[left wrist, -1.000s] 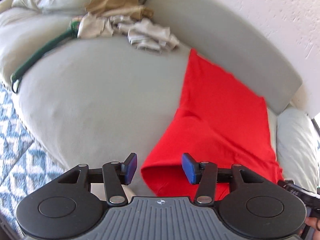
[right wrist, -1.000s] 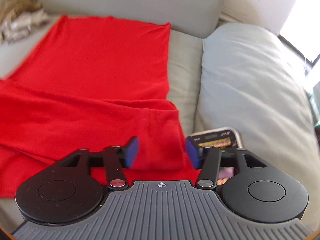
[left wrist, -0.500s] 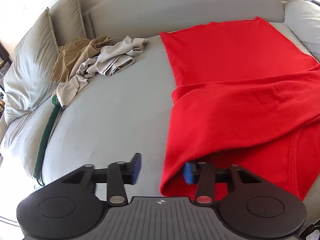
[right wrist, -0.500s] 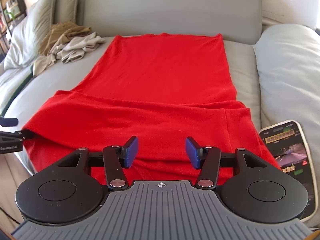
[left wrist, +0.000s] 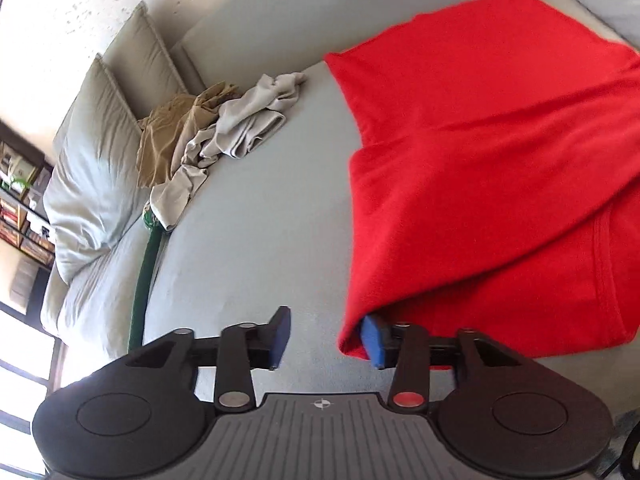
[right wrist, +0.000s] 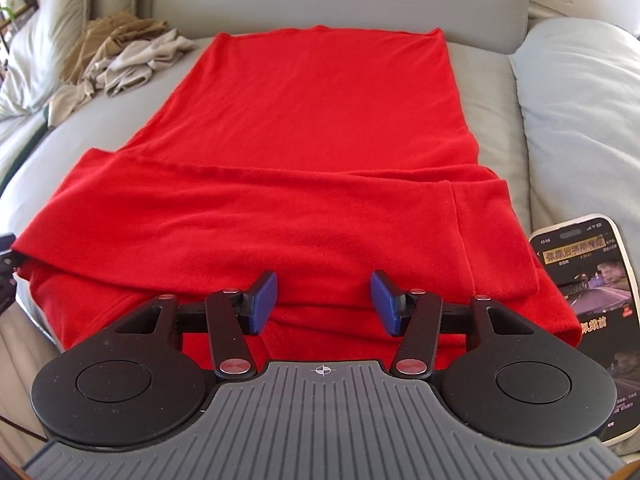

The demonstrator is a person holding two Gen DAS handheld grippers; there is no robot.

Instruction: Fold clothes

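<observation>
A red garment (left wrist: pixel 480 160) (right wrist: pixel 312 140) lies flat on the grey sofa seat (left wrist: pixel 260 220), with its near part folded back over itself. My left gripper (left wrist: pixel 326 336) sits at the fold's left corner. Its jaws are opening: the right finger (left wrist: pixel 372 340) is tucked under the red corner, and the left finger (left wrist: pixel 280 334) is over bare seat. The pads do not press the cloth. My right gripper (right wrist: pixel 324 300) hovers over the garment's near edge. Its jaws are opening a little, with red cloth below them and nothing pinched. The left gripper's tip (right wrist: pixel 6 264) shows at that view's left edge.
A heap of beige and tan clothes (left wrist: pixel 224 128) (right wrist: pixel 128 56) lies at the back left by two pillows (left wrist: pixel 92 160). A green strap (left wrist: pixel 144 280) runs along the seat's left edge. A lit phone (right wrist: pixel 588 312) rests right of the garment, beside a large cushion (right wrist: pixel 580 112).
The left gripper rolled and shifted to the fold's corner, narrowed, then widened again with its right finger under the cloth. The right gripper turned to face straight along the garment and sank slightly.
</observation>
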